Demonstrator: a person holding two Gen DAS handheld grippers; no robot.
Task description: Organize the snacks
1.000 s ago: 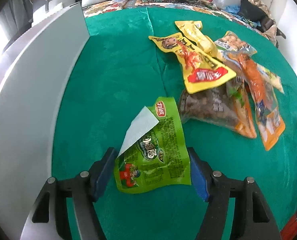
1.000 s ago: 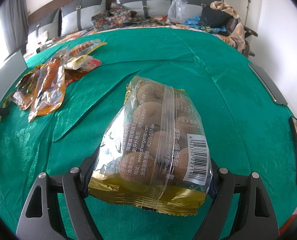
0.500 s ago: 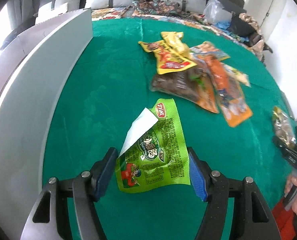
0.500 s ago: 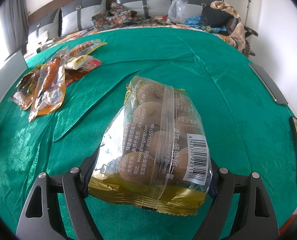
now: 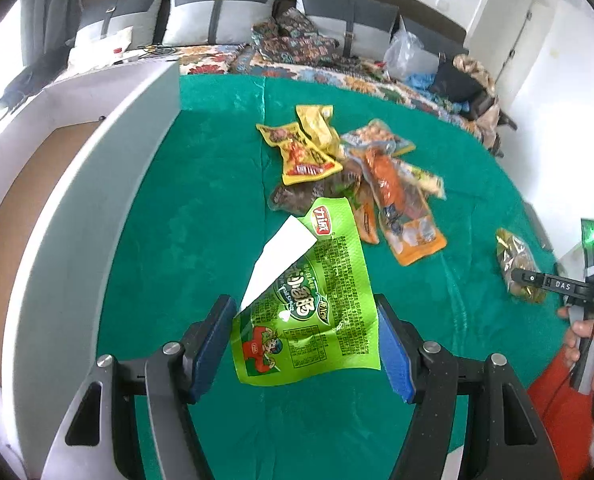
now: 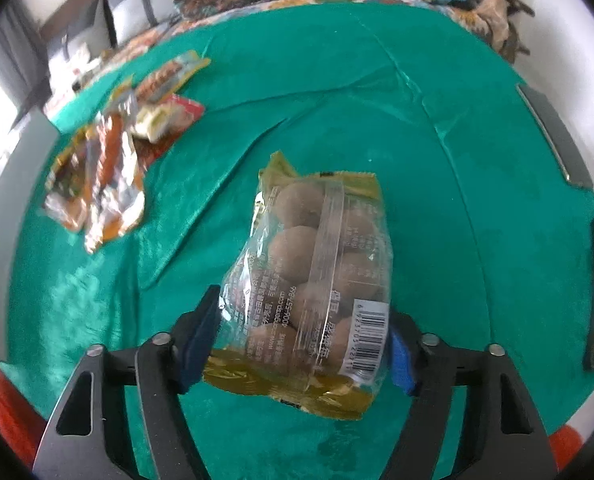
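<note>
My left gripper [image 5: 305, 344] is shut on a green snack packet [image 5: 313, 312] with a white folded corner, held above the green cloth. My right gripper [image 6: 303, 340] is shut on a clear bag of brown round snacks [image 6: 321, 276] with a gold bottom edge and a barcode, lifted off the cloth. That bag and gripper also show at the right of the left wrist view [image 5: 517, 268]. A pile of yellow, orange and brown snack packets [image 5: 353, 176] lies on the cloth beyond the green packet; it also shows at the left of the right wrist view [image 6: 113, 168].
A grey-walled box with a brown floor [image 5: 57, 208] stands along the cloth's left side. Green cloth [image 5: 201, 200] covers the surface. Cushions and a patterned cover [image 5: 297, 44] lie at the back. Dark flat objects [image 6: 553, 136] sit at the cloth's right edge.
My left gripper has risen and pulled back with the green packet, so the pile looks farther off. My right gripper has lifted the bag off the cloth and tilted.
</note>
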